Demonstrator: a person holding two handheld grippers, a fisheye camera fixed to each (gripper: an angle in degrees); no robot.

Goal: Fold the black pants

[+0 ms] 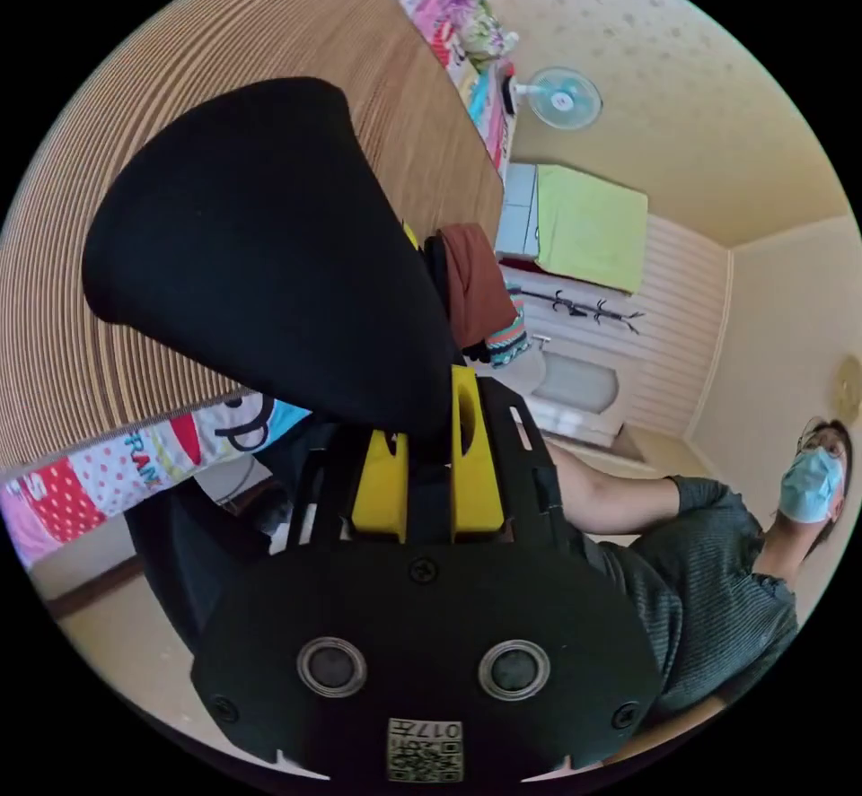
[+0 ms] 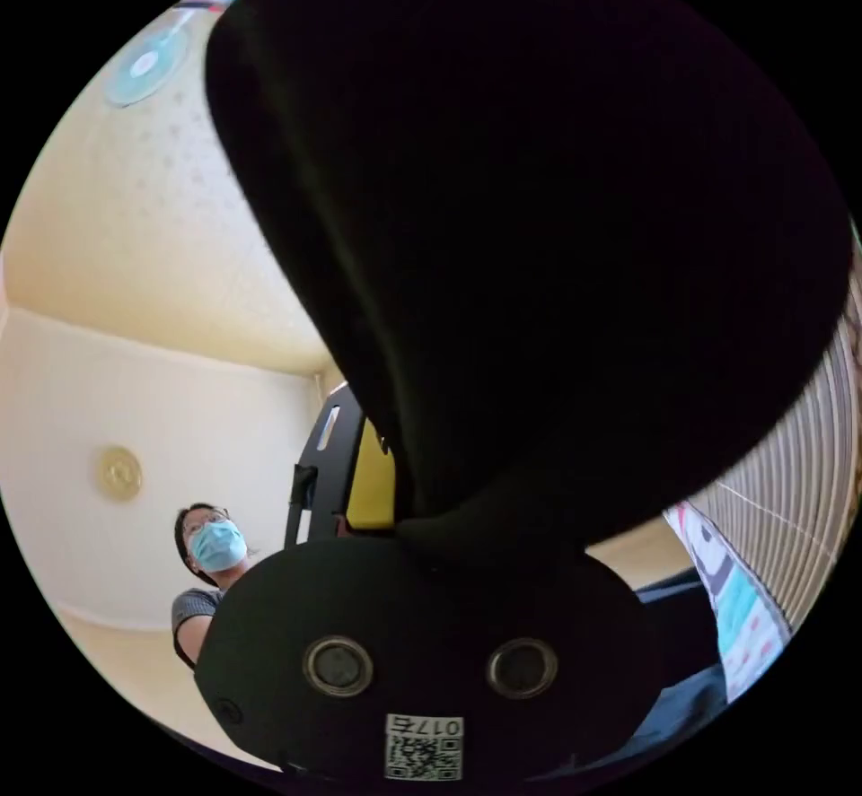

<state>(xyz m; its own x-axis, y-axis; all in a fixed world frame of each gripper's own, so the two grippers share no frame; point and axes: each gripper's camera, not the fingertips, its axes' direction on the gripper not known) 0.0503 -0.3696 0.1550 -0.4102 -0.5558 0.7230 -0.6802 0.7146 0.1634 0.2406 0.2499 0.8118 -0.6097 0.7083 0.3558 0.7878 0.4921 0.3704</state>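
Striped mat (image 1: 135,204) under black pants (image 1: 269,249)

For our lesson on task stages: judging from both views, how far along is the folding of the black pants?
Done: the soft black cloth pants are picked up, pinched in the yellow-jawed left tongs. In hand: the pants also bunch over the right tongs, though its grip is hidden; the cloth hangs above the striped woven mat. Left: no finished fold shows, so laying flat and folding likely remain.

In the left gripper view the pants (image 1: 269,249) hang from the left claw (image 1: 429,464) in front of a mat (image 1: 135,114). A heap of clothes (image 1: 471,293) sits behind the claw, and a person (image 1: 718,554) stands to its right. In the right gripper view the pants (image 2: 557,231) drape over the right claw (image 2: 422,518), the person (image 2: 211,563) to its left.
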